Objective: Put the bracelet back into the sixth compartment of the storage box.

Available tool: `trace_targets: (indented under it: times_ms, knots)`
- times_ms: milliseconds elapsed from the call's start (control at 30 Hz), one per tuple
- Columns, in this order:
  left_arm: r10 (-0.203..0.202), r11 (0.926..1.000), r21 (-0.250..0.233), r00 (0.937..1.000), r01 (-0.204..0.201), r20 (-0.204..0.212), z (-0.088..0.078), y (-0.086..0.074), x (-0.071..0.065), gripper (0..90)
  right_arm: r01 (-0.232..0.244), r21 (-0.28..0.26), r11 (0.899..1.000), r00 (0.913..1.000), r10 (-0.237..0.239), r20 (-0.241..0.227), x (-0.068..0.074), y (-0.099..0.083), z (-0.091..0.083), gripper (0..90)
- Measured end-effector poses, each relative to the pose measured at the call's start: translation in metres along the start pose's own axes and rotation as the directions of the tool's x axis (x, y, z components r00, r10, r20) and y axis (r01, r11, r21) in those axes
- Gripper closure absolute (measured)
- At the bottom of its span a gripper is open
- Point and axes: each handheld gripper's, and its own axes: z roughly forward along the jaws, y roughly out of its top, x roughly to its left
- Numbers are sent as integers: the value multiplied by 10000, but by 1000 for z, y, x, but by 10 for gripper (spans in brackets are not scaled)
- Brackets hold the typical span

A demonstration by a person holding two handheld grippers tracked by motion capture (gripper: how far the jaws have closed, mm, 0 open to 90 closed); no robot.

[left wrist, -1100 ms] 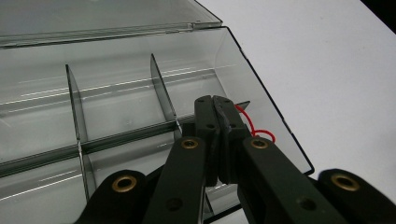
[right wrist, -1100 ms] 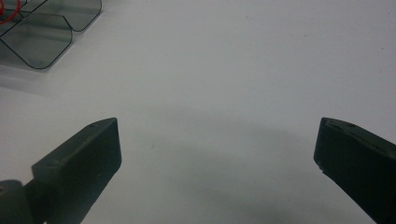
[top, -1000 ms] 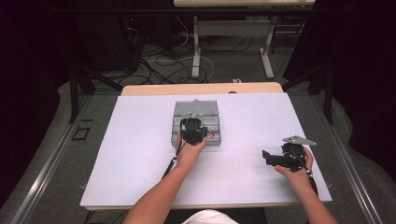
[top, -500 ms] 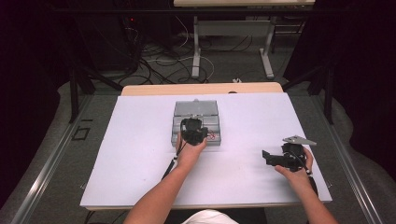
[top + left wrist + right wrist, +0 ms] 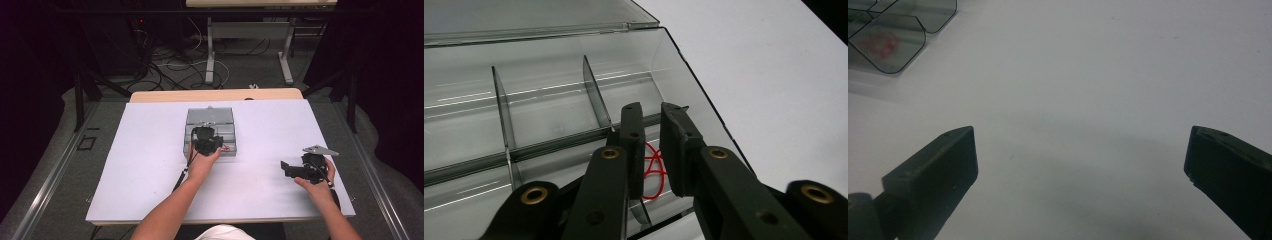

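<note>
While your left tool [image 5: 651, 115] hangs over the clear divided organizer box [image 5: 210, 120], its jaws stand a narrow gap apart, gripping nothing, with a tangle of red string [image 5: 655, 170] lying in the near compartment beneath them. Your right tool [image 5: 286, 169] has its jaws spread wide above bare white worktop [image 5: 150, 150], well apart from the box. Beyond the worktop, cables [image 5: 170, 60] sprawl on a grey floor. From your right gripper view, the box corner [image 5: 888, 45] shows a reddish blur.

no visible change, both grippers unmoved
</note>
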Motion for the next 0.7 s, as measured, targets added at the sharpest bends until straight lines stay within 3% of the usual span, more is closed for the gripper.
trace_targets:
  times_ms: [333, 700]
  knots:
    - [-152, 9998, -112, 9999, 152, 33, -10, 2, 10, 723, 55, 28, 10000, 10000, -55, -21, 0, 0, 0, 3]
    - [-54, 9999, -149, 10000, 55, 84, -23, 4, 24, 630, 28, 62, 10000, 10000, -28, -29, 1, 0, 0, 3]
